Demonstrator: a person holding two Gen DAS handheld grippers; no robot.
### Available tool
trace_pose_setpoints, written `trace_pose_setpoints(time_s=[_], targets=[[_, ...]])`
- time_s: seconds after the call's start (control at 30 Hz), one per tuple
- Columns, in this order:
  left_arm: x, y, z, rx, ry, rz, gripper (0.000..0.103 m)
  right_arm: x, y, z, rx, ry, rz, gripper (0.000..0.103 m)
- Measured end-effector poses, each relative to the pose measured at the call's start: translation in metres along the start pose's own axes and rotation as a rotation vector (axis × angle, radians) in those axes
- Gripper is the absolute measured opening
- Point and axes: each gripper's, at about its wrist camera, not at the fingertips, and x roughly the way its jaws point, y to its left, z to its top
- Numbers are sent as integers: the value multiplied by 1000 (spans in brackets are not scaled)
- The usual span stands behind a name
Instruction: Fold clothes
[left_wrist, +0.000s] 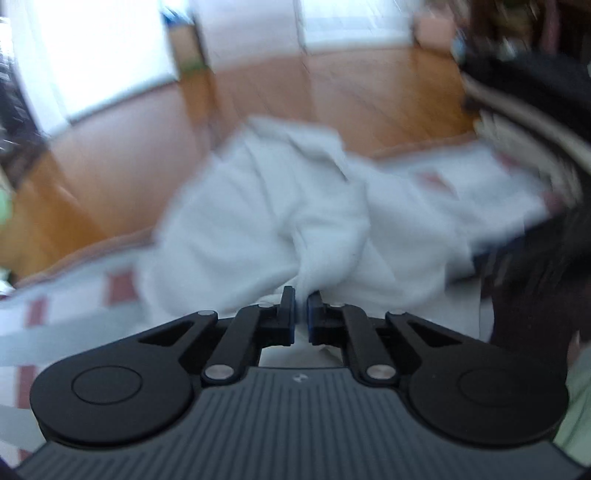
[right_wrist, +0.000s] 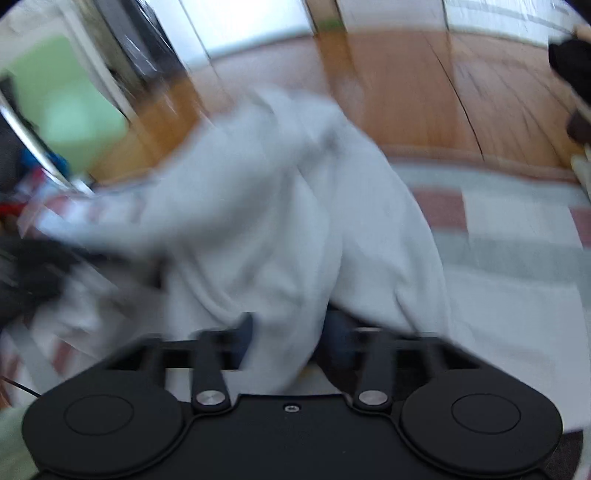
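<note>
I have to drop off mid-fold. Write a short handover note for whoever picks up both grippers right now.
Left gripper: shut on a bunched edge of the white garment.
Right gripper: white garment runs between its fingers; the view is too blurred to confirm closure.
Garment: crumpled and lifted in a heap over the checked cloth, wooden floor beyond.
Done: both ends picked up.
Left: spread it flat, then make every fold.

I count one white garment (left_wrist: 280, 206), bunched up, and one checked blanket (right_wrist: 517, 236) under it. I hold two hand-held grippers, the left hand-held gripper (left_wrist: 301, 314) and the right hand-held gripper (right_wrist: 286, 339). Dark clothes at the edges are too blurred to count.
</note>
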Motion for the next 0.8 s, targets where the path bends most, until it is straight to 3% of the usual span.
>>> trace_pose_setpoints(time_s=[0.07,0.1,0.27,0.37,0.4,0.43,0.5,0.53,0.57,0.67,0.8], targets=[[-12,21,6,-19,-25,47,6,7,1,-1,2,31,18,40],[-17,32,9,-28,-34,69,6,11,1,-2,3,47,28,8],[-36,72,13,-63,-61,143,6,15,4,-1,-9,45,16,8],[-34,64,-3,-31,-32,146,6,16,5,0,-18,38,5,13],[-29,60,-6,-19,-16,141,6,16,6,1,-22,35,1,22],[-24,57,-9,-8,2,135,6,16,7,1,-25,33,-2,23],[-15,50,-16,12,12,142,6,17,8,2,-31,28,-10,17],[-13,50,-18,14,8,163,6,17,9,1,-47,20,-15,5],[-12,49,-19,14,2,188,6,16,12,0,-79,6,-22,5],[-21,54,-6,69,-110,339,5,-10,11,6,-87,-82,-15,4],[-45,102,40,-41,-220,440,5,-80,-9,23,-8,-224,11,4]])
